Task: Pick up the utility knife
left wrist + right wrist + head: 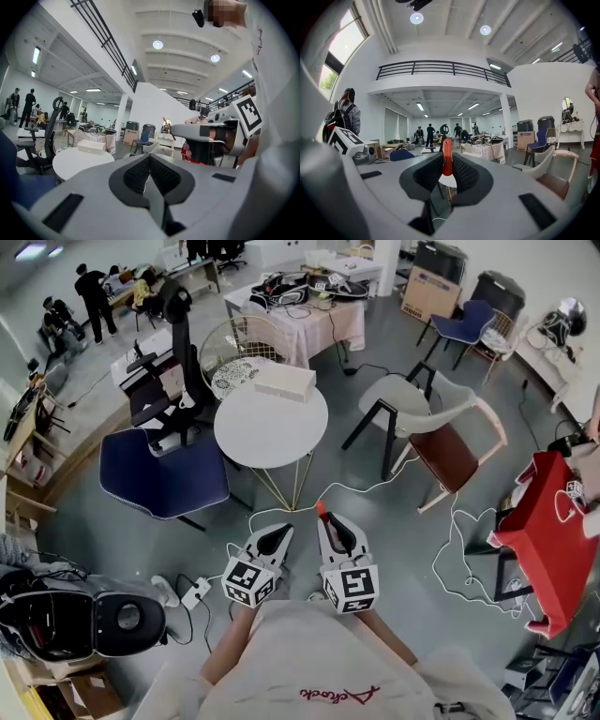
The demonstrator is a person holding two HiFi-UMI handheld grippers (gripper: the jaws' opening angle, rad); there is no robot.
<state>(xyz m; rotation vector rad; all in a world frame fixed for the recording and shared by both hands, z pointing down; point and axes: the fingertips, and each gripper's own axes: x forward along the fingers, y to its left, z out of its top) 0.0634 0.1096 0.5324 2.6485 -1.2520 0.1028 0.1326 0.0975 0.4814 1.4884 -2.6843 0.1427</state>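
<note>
Looking steeply down past a pale sweatshirt (pixel 309 662) onto two grippers held side by side near the chest, above grey floor (pixel 394 549). Starting with the right gripper (pixel 326 519): clamped on the utility knife (pixel 447 157), orange, pinched upright between the ribbed pads (pixel 464 174) and poking out beyond the jaw tips. So, knife off any surface and up in the grip, well short of the round white table (pixel 272 432). Moving to the left gripper (pixel 281 532): closed tight, pad against pad, with nothing between. Just beside it, seen from the left gripper view, the right one's marker cube (pixel 247 114). Ahead on that table, a flat white box (pixel 285 382) near the far rim. Left of the table, a blue chair (pixel 164 479); right of it, a pale armchair with a brown seat (pixel 448 454). Trailing across the floor between armchair and grippers, a white cable (pixel 450 549). Down at lower left, a white power strip (pixel 195 592) and a black case (pixel 66 624). Off at the right edge, a red thing (pixel 548 521), too unclear to name. Far across the room, several people (pixel 94 296) standing by desks.
</note>
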